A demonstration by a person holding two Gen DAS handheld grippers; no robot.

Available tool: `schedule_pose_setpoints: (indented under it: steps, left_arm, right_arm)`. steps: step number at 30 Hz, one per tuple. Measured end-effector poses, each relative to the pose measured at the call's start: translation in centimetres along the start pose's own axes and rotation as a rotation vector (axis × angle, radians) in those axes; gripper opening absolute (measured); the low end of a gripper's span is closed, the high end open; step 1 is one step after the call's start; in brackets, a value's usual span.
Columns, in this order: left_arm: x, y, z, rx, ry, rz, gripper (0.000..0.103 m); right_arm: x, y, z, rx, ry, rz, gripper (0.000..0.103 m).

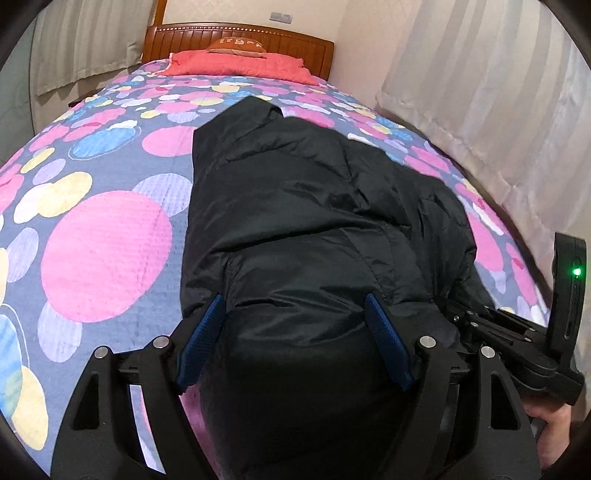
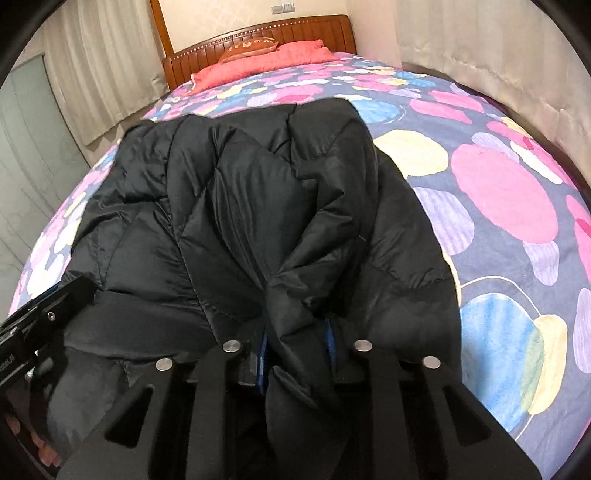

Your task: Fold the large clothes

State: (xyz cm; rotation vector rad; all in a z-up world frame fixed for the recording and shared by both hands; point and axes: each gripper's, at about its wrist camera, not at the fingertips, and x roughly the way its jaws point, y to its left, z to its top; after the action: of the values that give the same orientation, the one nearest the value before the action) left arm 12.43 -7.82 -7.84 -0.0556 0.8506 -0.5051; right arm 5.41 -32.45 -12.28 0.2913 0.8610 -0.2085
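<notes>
Bed with a bedspread of pink, blue, yellow and lilac circles on grey-blue fills both views. Wooden headboard at the far end, red pillow in front of it, small orange cushion on top. Pale curtains along the walls on both sides; wall socket plate above the headboard. Frosted door or panel at left edge of right wrist view.

Black puffer jacket lies lengthwise down the middle of the bed, bunched and creased, near end at the bed's foot under both claws.

Left claw: spread wide, blue pads either side of the jacket's near end, fabric between them; pad contact hard to judge. Right claw: pinching a raised fold of jacket, blue pads mostly buried in fabric.

Jacket's sleeves and collar not distinguishable in the folds. Right claw body with green light cut off at frame edge; part of a hand below it. Fingers barely visible bottom left, blurred.
</notes>
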Motion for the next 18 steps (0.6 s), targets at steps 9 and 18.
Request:
schedule_pose_setpoints:
  steps: [9,18]
  left_arm:
    - [-3.4,1.8,2.6,-0.048,-0.073,-0.004,0.076]
    - [1.1,1.7,4.8,-0.087,0.025,-0.009,0.076]
  right_arm:
    - [-7.3,0.9,3.2,-0.011,-0.102,-0.123,0.045]
    - [-2.8,4.1,6.1,-0.141,-0.076,-0.128,0.045]
